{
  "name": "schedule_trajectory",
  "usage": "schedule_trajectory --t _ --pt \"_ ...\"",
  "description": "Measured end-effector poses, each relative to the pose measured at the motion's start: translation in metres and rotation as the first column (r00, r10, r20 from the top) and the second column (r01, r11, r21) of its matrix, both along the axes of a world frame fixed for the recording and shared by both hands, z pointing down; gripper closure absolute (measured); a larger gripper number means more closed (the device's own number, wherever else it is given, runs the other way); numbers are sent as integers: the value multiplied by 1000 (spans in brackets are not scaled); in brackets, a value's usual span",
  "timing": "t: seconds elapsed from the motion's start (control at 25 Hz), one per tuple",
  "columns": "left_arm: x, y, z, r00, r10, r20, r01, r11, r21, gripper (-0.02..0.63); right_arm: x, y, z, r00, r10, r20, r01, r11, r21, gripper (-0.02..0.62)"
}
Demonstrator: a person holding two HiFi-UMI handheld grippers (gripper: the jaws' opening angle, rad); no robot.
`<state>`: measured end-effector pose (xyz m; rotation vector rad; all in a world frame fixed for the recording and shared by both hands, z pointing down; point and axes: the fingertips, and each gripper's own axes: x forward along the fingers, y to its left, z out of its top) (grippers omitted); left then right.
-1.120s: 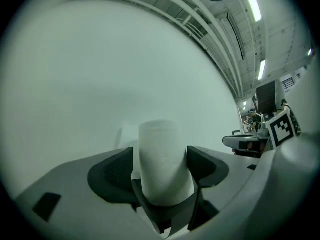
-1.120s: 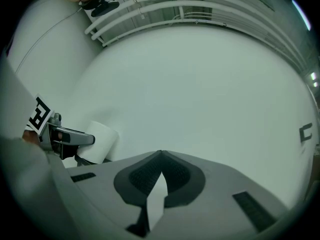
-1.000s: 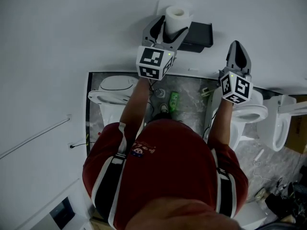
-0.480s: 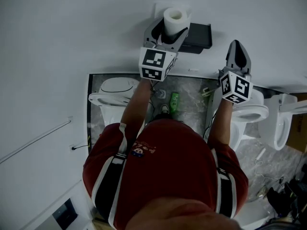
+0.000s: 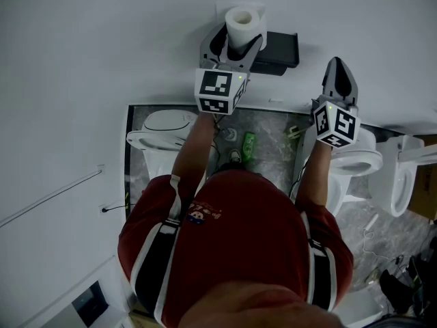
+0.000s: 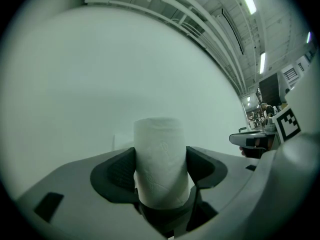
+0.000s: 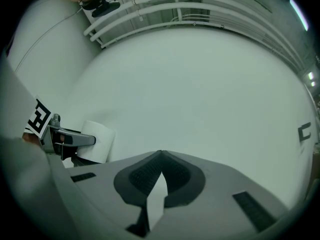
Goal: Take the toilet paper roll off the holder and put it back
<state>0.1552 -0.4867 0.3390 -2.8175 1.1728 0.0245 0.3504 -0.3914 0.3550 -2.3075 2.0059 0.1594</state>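
The white toilet paper roll [image 5: 242, 20] stands upright between the jaws of my left gripper [image 5: 237, 38], close to the white wall. In the left gripper view the roll [image 6: 160, 159] fills the gap and both dark pads [image 6: 120, 171] press on its sides, so my left gripper [image 6: 160, 168] is shut on it. A black box-like holder [image 5: 280, 50] is fixed to the wall just right of the roll. My right gripper [image 5: 339, 67] is held further right, shut and empty. From the right gripper view [image 7: 160, 154] the roll [image 7: 95, 141] shows at the far left.
Below me on the grey marbled floor are a white toilet [image 5: 164, 128] at the left and others [image 5: 356, 159] at the right. A green bottle [image 5: 247, 145] lies on the floor between them. A thin rail [image 5: 51, 197] runs along the left wall.
My left gripper has shifted slightly left and closer to the wall, carrying the roll with it. My right gripper has stayed in place.
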Motion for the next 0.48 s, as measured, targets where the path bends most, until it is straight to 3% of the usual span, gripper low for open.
schedule_trajectory --t 0.48 --pt "-38 31 -34 994 -102 -45 104 993 55 270 -17 18 -15 997 -72 5 71 997 43 588"
